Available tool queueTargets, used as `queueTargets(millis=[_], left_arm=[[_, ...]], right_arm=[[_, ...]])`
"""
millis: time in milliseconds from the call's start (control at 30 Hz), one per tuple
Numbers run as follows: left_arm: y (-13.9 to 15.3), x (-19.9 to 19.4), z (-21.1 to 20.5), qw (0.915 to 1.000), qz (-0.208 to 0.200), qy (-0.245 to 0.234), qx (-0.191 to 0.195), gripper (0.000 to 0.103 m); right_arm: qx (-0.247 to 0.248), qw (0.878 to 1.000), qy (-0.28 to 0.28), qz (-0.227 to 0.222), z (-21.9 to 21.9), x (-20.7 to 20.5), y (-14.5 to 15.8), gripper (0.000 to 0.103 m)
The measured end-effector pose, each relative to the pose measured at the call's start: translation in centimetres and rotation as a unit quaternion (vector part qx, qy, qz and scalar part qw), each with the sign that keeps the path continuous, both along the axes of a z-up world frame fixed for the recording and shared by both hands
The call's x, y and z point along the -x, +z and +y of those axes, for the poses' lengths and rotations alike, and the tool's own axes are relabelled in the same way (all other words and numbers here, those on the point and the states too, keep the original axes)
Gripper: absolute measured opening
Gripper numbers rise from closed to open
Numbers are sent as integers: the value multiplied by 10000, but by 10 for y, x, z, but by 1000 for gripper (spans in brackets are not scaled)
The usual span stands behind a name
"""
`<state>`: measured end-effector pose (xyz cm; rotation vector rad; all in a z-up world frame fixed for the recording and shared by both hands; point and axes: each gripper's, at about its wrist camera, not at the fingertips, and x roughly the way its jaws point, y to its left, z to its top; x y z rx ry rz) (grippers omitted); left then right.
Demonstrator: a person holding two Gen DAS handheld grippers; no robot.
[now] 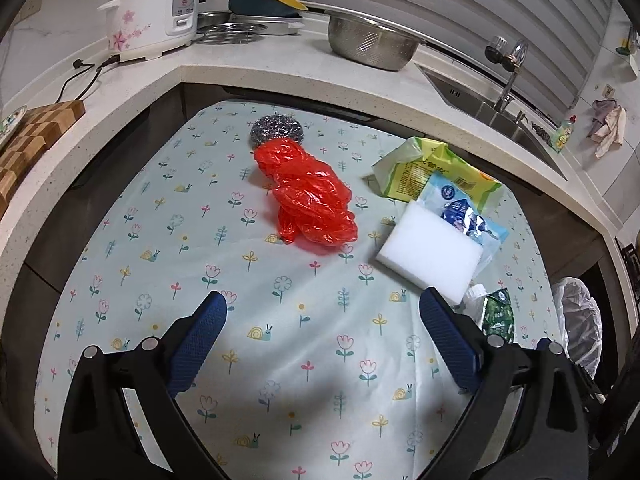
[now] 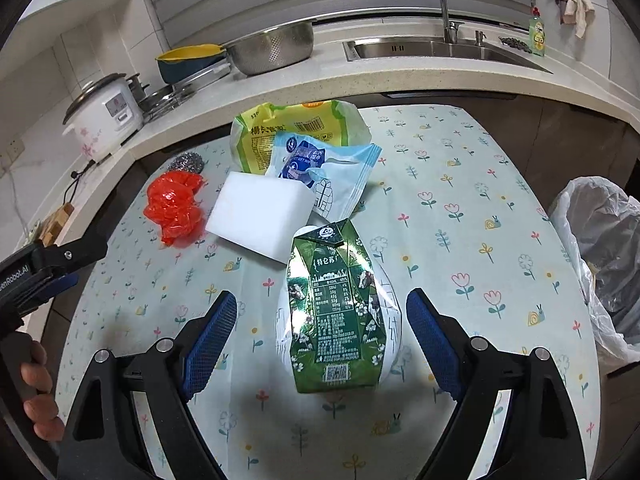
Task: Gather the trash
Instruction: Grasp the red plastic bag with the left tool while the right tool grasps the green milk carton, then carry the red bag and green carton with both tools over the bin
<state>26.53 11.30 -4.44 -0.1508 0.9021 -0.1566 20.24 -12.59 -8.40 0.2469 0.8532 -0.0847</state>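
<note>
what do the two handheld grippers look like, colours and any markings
Both grippers are black angular frames with silver round bolts and two fingers faced in blue textured pads: the left gripper, the right gripper. In the right wrist view the left gripper's side carries white lettering ending "enRobot.AI". No cables or sleeves show.

Left gripper (image 1: 323, 300) hangs over a floral tablecloth (image 1: 280, 360), jaws wide, nothing between them. Crumpled red plastic bag (image 1: 308, 196) lies mid-table, its far end touching a steel scourer (image 1: 276, 130). To the right: white sponge block (image 1: 430, 248) overlapping a blue-white wrapper (image 1: 460, 208), atop a yellow-green packet (image 1: 424, 164). Green carton (image 1: 498, 314) just beside the right finger. Lined bin (image 1: 578, 320) at table's edge.
</note>
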Motion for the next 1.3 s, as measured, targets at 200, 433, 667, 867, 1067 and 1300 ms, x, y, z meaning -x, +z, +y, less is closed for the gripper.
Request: queueTargets(millis=[200,433,667,867,1067,1300], left_arm=[[-12,-42,7,9998,115,180,55,94],[-33,-102,-2,9990,296,318,-88,94],[-64,-139,-4,9972,612,429,-97,94],[-70,-138,-10,9973,709,166,48,57],[-60,-113,-15,9975,696,61,54,35],[-38,-62,-21,9980,601,-162,72,33]], right_arm=[[75,9996,-5,284,-3,-26,-22,83],[-144,9982,-24,583,-6,-49,-44,83],[-31,9987,39,516,-5,-52,-47,84],[-91,9988,13,483,-9,-49,-46,77],[-295,9984,-80,482,-14,-37,-42,77],[-380,9983,-221,380,-15,-5,-28,77]])
